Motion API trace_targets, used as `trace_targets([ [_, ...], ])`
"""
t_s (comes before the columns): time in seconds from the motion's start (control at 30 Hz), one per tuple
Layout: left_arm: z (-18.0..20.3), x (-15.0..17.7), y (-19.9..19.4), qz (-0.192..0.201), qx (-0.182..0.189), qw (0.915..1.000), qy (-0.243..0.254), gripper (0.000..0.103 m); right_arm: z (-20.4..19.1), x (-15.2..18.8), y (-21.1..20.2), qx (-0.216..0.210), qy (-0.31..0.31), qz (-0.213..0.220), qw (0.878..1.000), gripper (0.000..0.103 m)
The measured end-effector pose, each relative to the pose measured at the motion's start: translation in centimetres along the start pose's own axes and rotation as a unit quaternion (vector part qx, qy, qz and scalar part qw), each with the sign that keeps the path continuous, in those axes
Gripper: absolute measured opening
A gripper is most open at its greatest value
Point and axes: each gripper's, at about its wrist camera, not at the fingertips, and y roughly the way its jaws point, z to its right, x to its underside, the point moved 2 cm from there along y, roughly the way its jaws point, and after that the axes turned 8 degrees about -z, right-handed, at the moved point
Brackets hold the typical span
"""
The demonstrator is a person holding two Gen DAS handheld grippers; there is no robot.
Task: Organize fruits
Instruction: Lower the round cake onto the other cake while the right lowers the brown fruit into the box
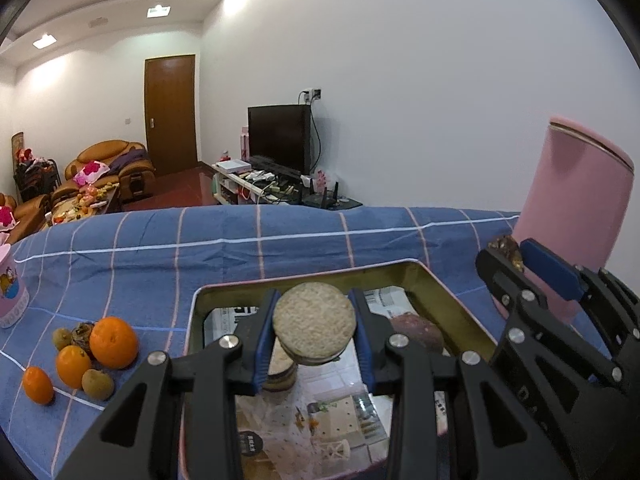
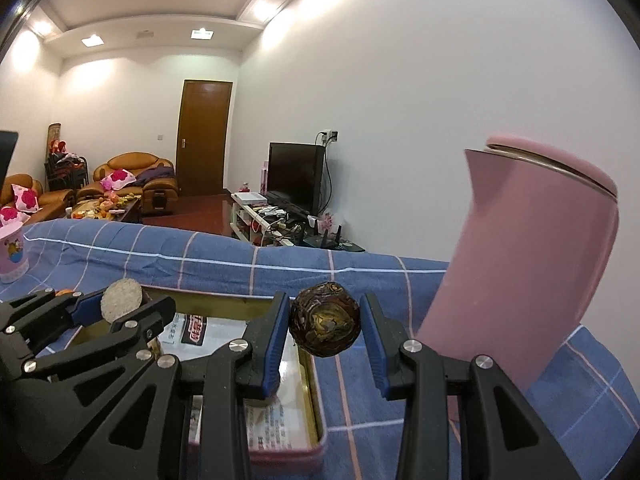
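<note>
tray (image 1: 440, 280): glossy metal | tablecloth (image 1: 200, 248): matt cloth | jug (image 2: 532, 272): smooth matt | tray liner (image 2: 224, 330): printed paper

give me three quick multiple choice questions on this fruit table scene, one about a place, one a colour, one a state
1. Where does the pile of loose fruit lie?
A. inside the tin tray
B. on the blue checked cloth, left of the tin tray
C. on top of the tall jar

2. What colour is the tall jar?
A. pink
B. green
C. yellow

3. What are the right tongs doing?
A. standing open and empty
B. shut on a dark brown round fruit
C. shut on an orange

Key: 1 B, the left wrist view shows the pile on the blue checked cloth beside the tin tray. 2 A, its wall is pink. 3 B, the dark brown round fruit sits between the blue pads.
</note>
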Motion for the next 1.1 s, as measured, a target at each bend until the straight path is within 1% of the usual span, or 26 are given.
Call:
trace_targets([
  [0.2,-0.4,-0.5,0.7,-0.005,-0.004,1.0000,-0.007,0.037,-0.7,-0.7,1.4,-0.014,0.005,-0.008,1.000,0.039],
  [0.4,-0.8,-1.0,1.8,-0.022,-0.004,0.9996,-0.018,0.037,-0.9,-1.2,3.0,-0.034,0.016,-0.027,0.999,0.039],
  [0.63,-1.7,-1.0,2.4,-0.040,-0.017,0.9987,-0.027,0.037,-1.9,-1.4,4.0,-0.068,0.004,-0.047,0.997,0.039],
  [0.73,-2.0,-1.0,2.8,-0.050,-0.021,0.9981,-0.030,0.037,-2.4,-1.3,5.0,-0.093,0.002,-0.073,0.993,0.039],
  [0.9,-2.4,-0.9,3.3,-0.065,-0.028,0.9970,-0.032,0.037,-2.6,-0.9,5.9,-0.128,0.010,-0.104,0.986,0.039],
  [1.1,-2.5,-0.8,3.6,-0.072,-0.030,0.9964,-0.032,0.037,-3.0,-0.8,6.2,-0.133,0.005,-0.109,0.985,0.039],
])
